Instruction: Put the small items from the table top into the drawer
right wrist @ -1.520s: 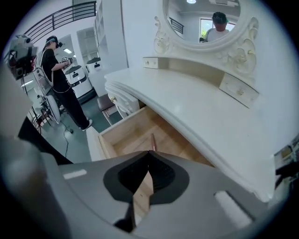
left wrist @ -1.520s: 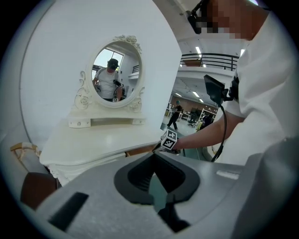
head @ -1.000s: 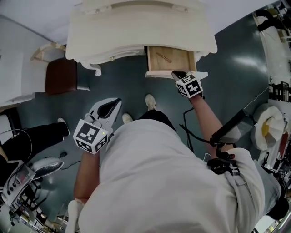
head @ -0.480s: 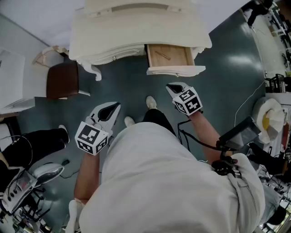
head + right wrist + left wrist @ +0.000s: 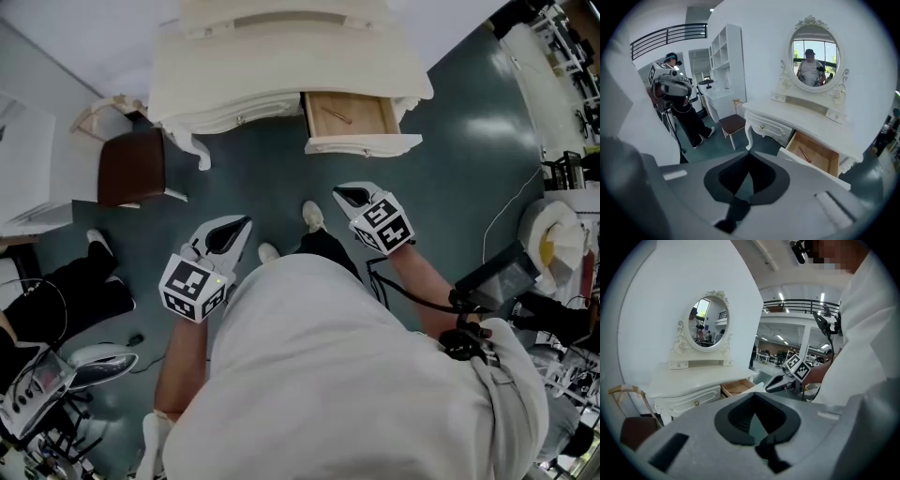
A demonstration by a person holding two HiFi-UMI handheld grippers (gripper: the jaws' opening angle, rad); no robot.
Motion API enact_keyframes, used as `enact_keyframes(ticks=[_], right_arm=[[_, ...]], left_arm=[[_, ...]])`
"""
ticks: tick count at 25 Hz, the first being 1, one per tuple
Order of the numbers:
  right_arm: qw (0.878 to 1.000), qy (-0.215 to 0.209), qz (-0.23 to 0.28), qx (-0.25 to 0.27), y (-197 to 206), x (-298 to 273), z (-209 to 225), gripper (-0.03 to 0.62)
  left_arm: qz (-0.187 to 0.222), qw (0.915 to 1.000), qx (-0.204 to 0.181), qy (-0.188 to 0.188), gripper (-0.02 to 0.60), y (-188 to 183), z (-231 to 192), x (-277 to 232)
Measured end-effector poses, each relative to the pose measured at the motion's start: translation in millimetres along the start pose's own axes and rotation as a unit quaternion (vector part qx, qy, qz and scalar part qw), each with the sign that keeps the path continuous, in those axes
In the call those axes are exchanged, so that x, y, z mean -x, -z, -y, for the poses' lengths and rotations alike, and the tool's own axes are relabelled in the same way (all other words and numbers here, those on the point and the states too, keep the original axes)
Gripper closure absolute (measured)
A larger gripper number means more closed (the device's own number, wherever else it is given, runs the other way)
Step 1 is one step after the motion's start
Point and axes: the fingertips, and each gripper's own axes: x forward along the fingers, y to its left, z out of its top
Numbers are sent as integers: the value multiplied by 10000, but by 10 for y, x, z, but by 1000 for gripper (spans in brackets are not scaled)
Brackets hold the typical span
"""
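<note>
Right tool (image 5: 339, 192): I read its jaws as closed together, gripping nothing.
Left tool (image 5: 246, 223): jaws likewise together, empty.
Drawer (image 5: 364, 145): open, ahead of the Right tool, well apart.
Slim stick (image 5: 337, 114): lies inside the Drawer.
Table (image 5: 281, 66): beyond both tools.

A loose pale-grey shirt (image 5: 319, 375), dark trousers (image 5: 323, 246) and white shoes (image 5: 312, 215) are worn. The light-grey left gripper (image 5: 234, 225) and right gripper (image 5: 349, 195) carry black-lined jaws and black-and-white marker cubes (image 5: 192, 284); a black cable (image 5: 403, 292) runs along the right forearm.
</note>
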Motion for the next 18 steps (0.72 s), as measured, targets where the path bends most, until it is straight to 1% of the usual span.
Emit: enact_keyframes(ticks=[9, 18], right_arm=[[9997, -94, 187, 153, -176, -3, -320, 594], [9991, -151, 216, 326, -255, -74, -479, 594]], left_arm=[[30, 10000, -21, -59, 580, 93, 5, 209], [36, 10000, 29, -64, 579, 205, -29, 277]])
